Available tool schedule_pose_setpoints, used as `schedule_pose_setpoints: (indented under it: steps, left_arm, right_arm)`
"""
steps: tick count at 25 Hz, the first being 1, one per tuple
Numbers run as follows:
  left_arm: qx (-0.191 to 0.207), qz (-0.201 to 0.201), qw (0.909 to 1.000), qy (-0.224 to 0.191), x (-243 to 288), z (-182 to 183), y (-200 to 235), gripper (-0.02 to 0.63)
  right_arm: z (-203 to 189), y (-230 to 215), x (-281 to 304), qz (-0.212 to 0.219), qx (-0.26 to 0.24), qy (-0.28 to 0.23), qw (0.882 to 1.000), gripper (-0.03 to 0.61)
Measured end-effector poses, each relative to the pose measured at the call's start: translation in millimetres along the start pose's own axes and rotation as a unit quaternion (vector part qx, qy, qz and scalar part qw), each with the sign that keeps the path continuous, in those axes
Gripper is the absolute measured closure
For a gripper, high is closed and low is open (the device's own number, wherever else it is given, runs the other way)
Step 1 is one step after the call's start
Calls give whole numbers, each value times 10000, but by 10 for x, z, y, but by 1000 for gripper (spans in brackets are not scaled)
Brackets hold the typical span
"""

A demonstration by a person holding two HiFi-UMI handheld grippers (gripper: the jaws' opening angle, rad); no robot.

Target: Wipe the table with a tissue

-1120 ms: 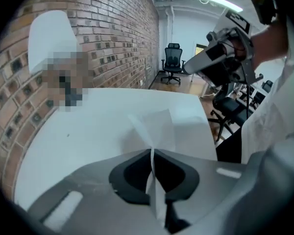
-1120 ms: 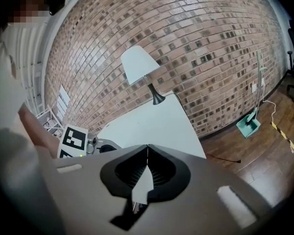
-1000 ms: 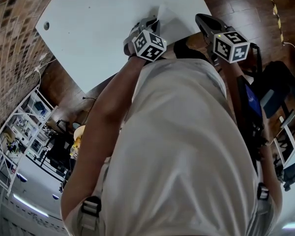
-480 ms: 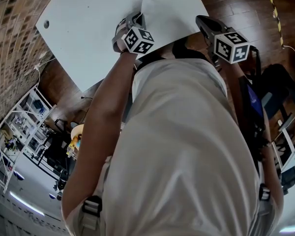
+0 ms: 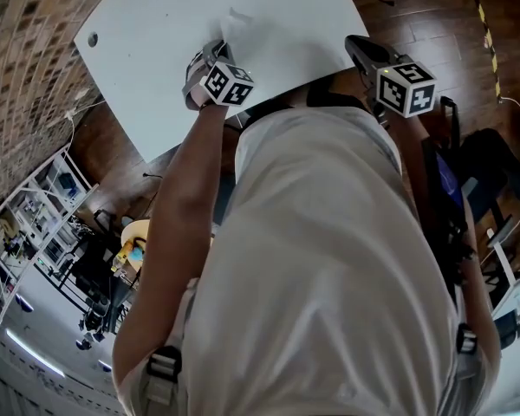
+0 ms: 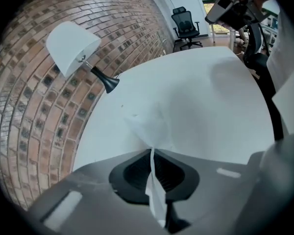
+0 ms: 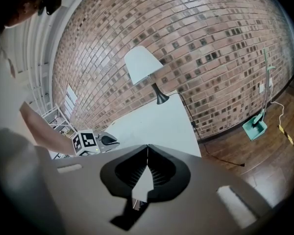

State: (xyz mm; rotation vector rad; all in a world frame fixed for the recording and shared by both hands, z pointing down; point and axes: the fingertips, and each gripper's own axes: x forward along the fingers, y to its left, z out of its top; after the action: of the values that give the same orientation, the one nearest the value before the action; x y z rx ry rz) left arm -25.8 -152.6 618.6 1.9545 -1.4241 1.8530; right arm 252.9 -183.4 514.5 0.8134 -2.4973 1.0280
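On the smooth white surface (image 5: pixel 156 42), left tool (image 6: pixel 152 153) pinches a thin crumpled tissue (image 6: pixel 149 126); right tool (image 7: pixel 147 148), by the right edge, is closed and empty.

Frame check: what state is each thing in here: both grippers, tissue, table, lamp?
left gripper: shut on the tissue, angled down at the table.
tissue: pinched between the left fingers, free end crumpled on the tabletop.
right gripper: shut, empty, held beside the table's edge.
table: white top, tissue on it.
lamp: standing at the table's brick-wall end.
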Motion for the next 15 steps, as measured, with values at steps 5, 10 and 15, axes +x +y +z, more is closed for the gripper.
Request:
schedule_pose_setpoints:
  steps: [5, 10, 15]
  left_arm:
    - [-814, 354, 9958, 236, -175, -370, 222, 606]
    - [-1998, 702, 9761, 493, -410, -820, 416, 604]
    - [-2818, 742, 9552, 514, -622, -1101, 417, 604]
  right_arm:
    - [58, 56, 88, 186, -210, 76, 9996, 569]
    - [111, 105, 201, 378, -490, 171, 9979, 569]
    - [194, 156, 314, 544, -620, 243, 9963, 569]
